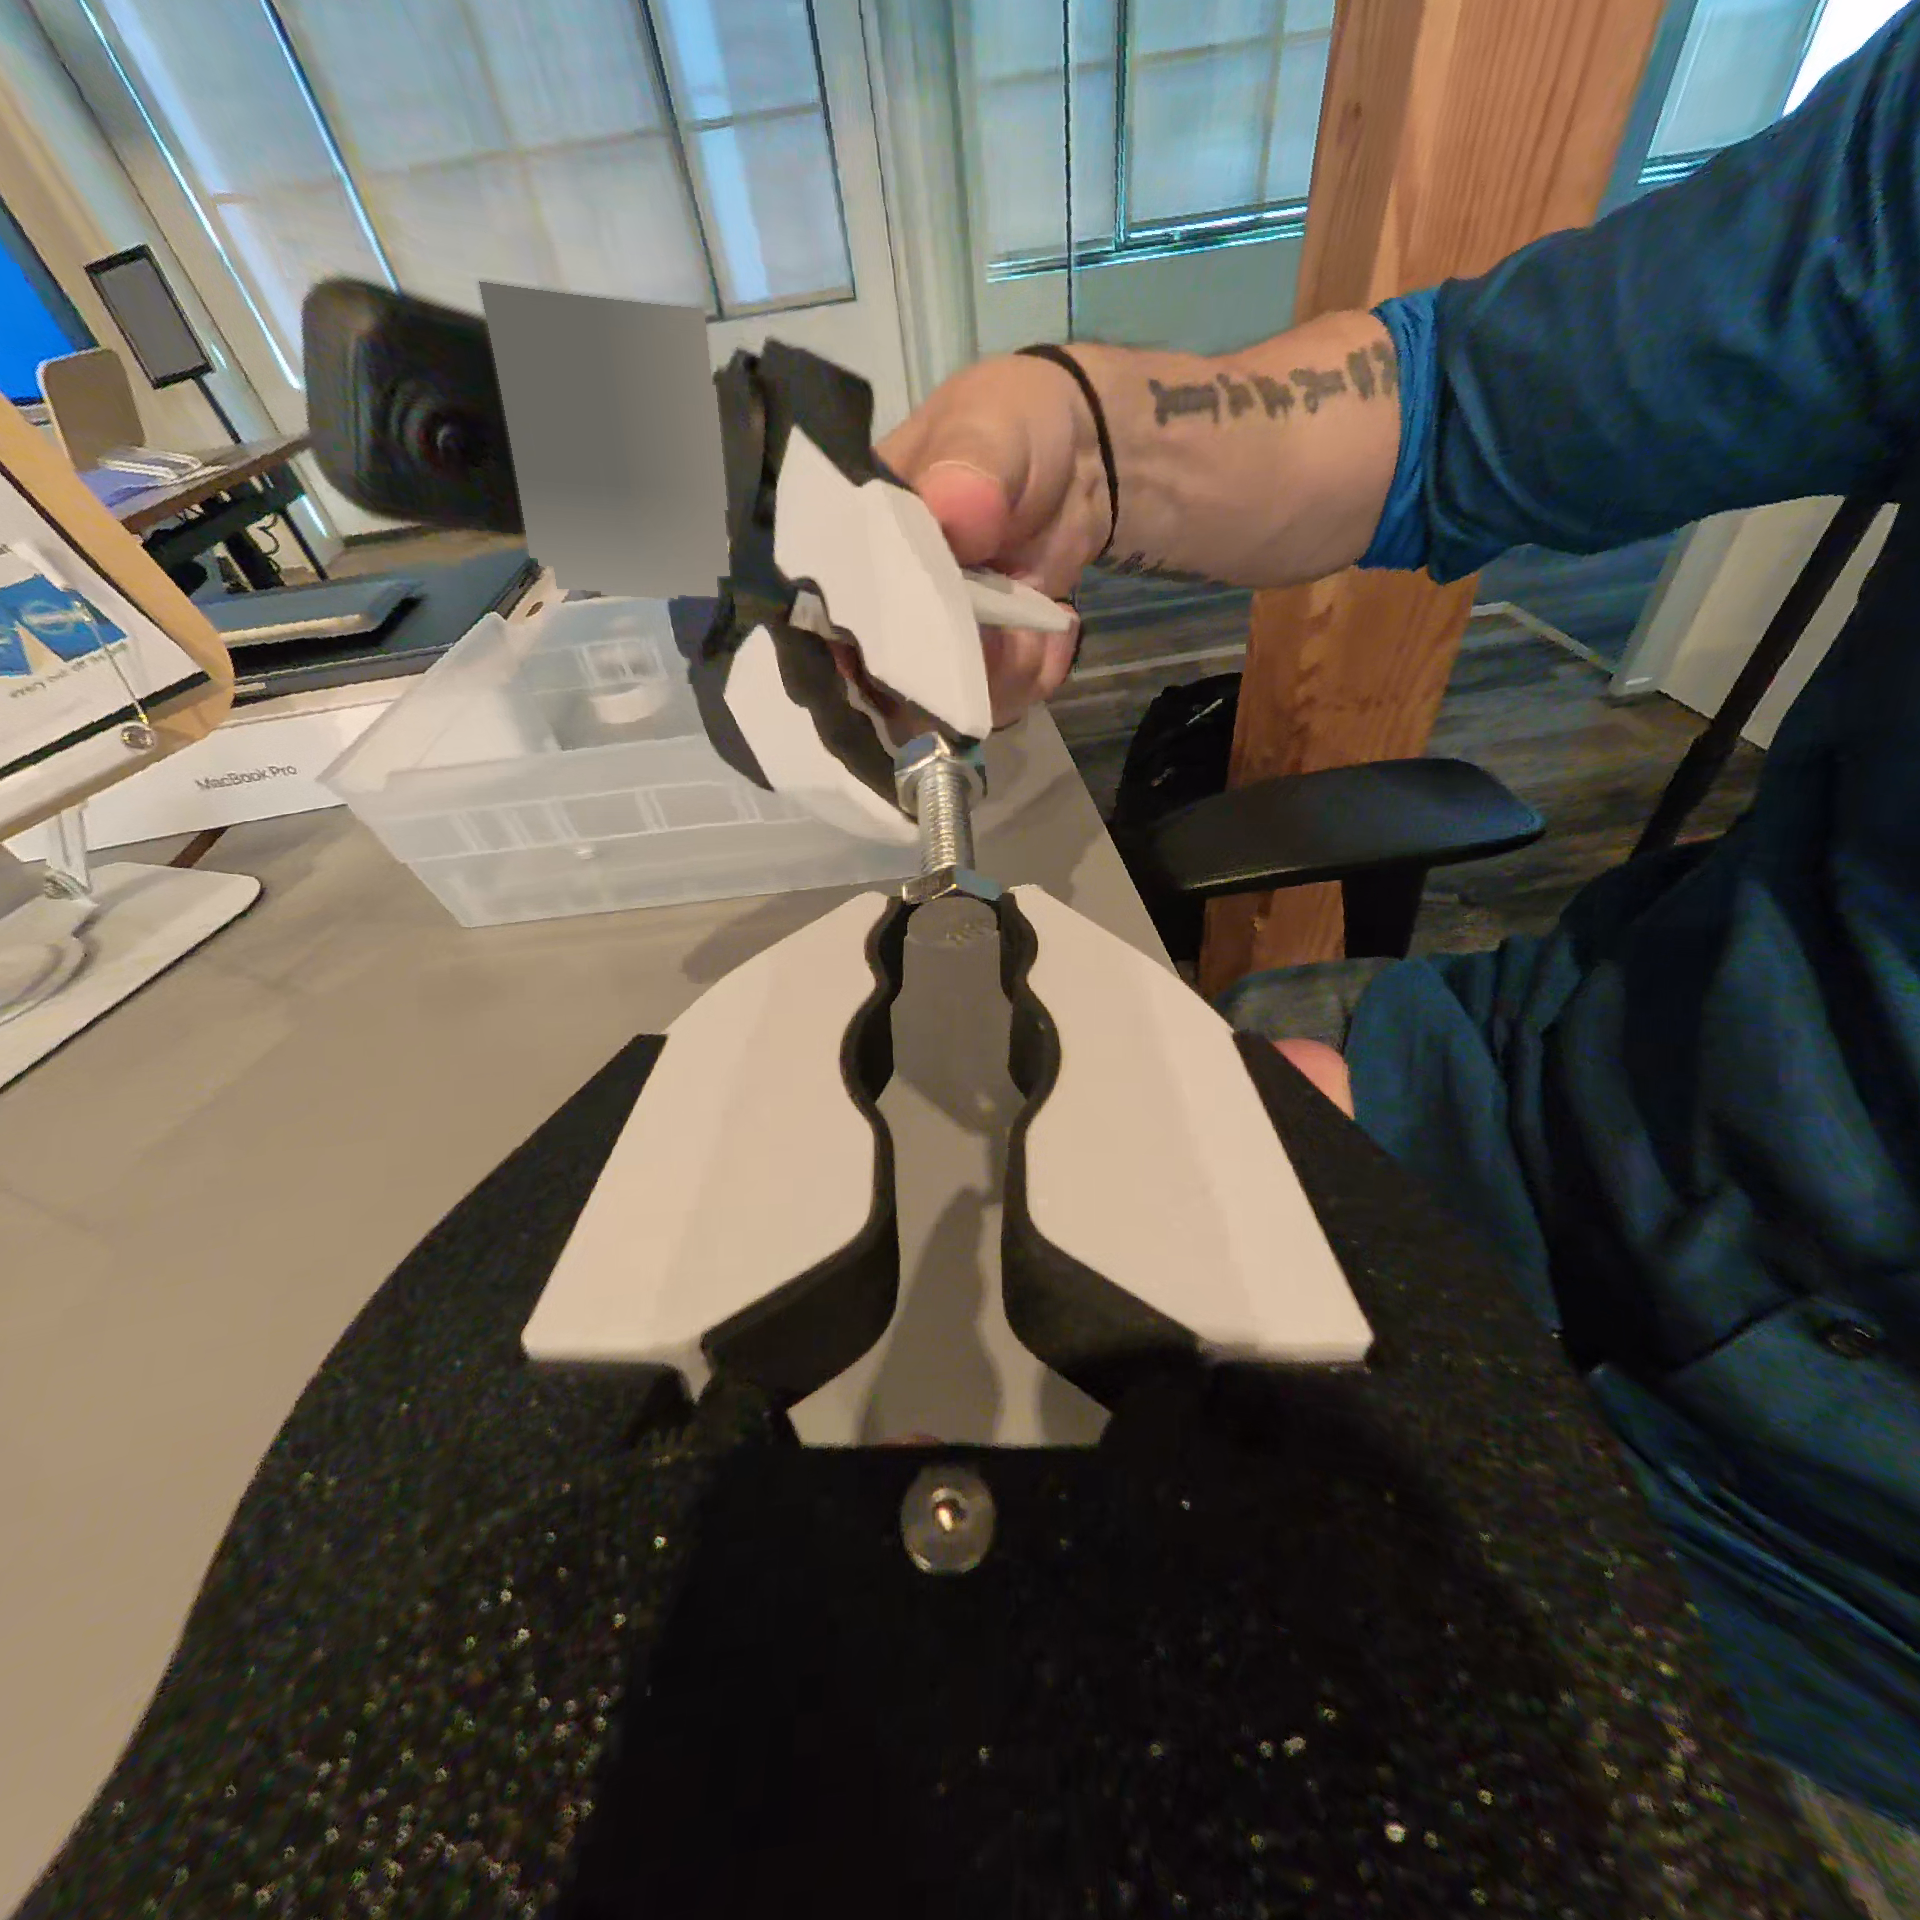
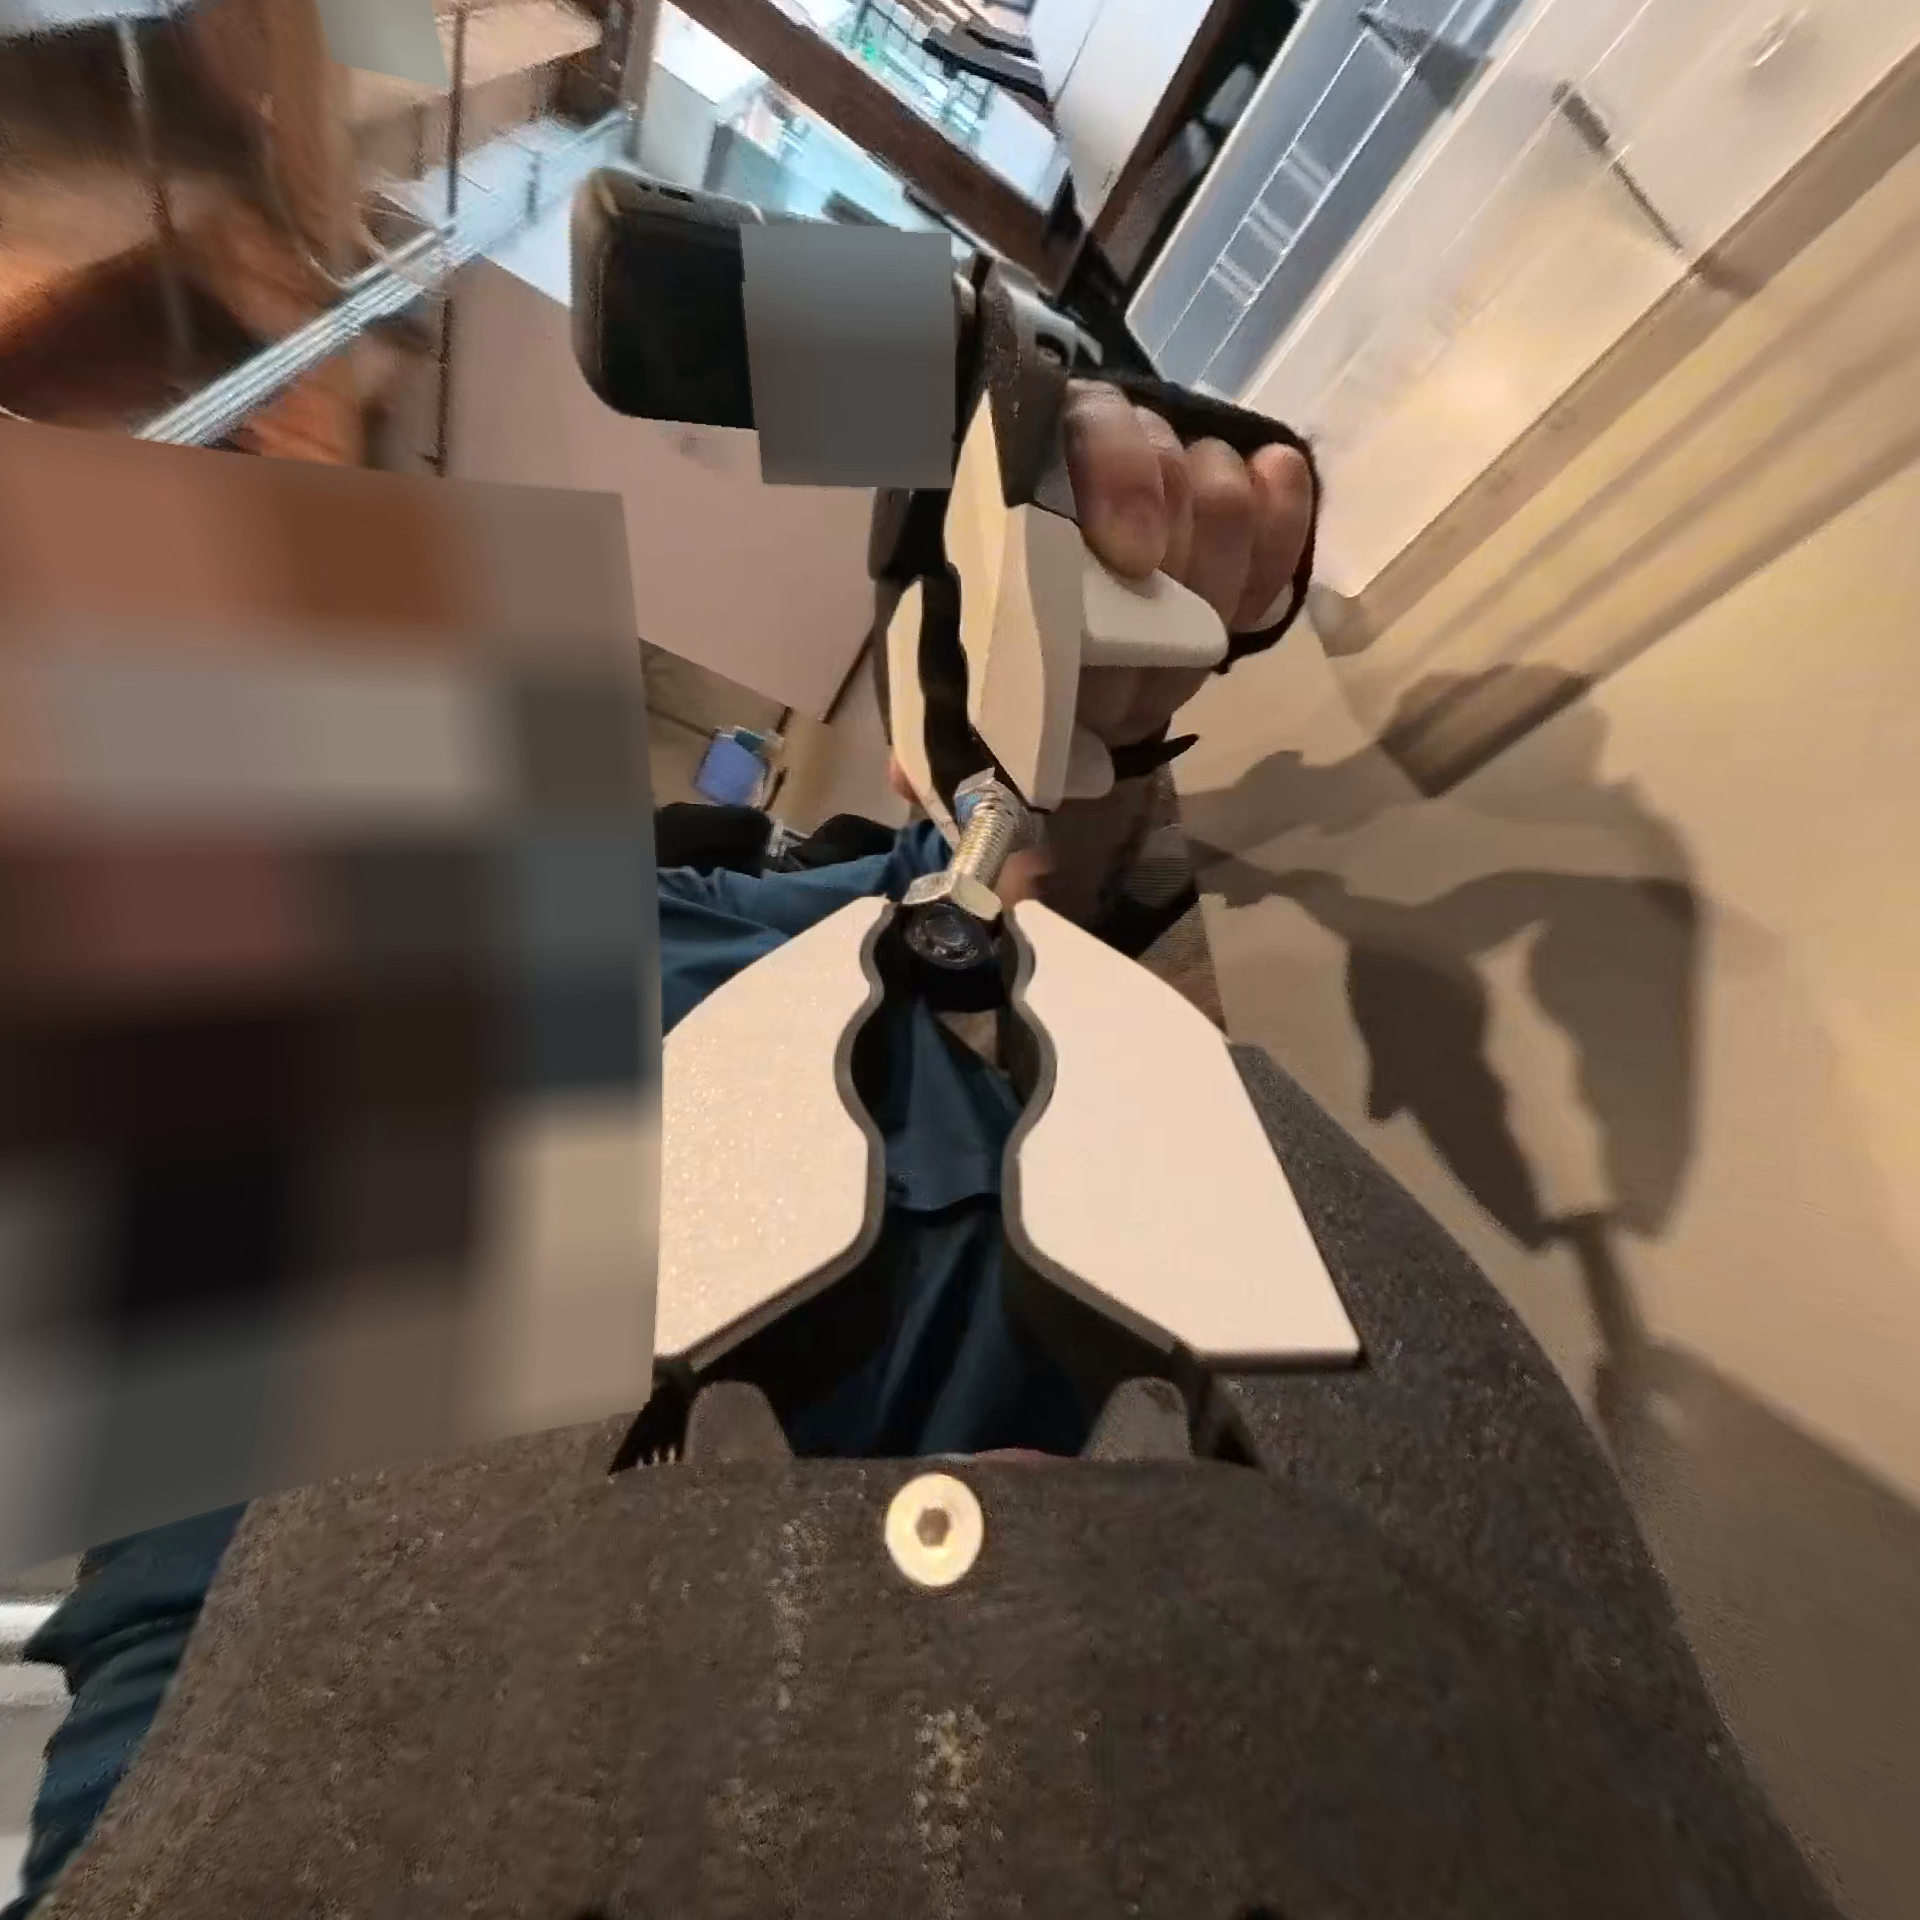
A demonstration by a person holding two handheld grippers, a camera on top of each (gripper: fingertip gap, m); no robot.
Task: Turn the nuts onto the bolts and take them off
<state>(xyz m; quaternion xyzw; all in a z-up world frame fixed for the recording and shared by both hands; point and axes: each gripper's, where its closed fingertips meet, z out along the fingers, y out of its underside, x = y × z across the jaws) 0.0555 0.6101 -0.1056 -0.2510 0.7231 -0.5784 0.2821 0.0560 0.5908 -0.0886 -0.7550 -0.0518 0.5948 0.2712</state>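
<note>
A silver bolt (image 1: 938, 821) is held in the air between my two grippers, over the table's right edge. My left gripper (image 1: 951, 900) is shut on the bolt's hex head (image 1: 951, 885). My right gripper (image 1: 928, 756) comes in from above, held by a hand, and is shut on the hex nut (image 1: 940, 755) near the far end of the thread. In the right wrist view my right gripper (image 2: 951, 908) grips the nut (image 2: 951, 891), the bolt's thread (image 2: 982, 842) runs away from it, and the left gripper (image 2: 1000, 802) holds the other end.
A grey table (image 1: 312, 1091) carries a clear plastic drawer box (image 1: 582, 790), a white laptop box (image 1: 249, 774) and a tilted board on a stand (image 1: 94, 665). To the right are a black chair armrest (image 1: 1340, 821), a wooden post (image 1: 1434, 312) and the person's blue sleeve (image 1: 1662, 364).
</note>
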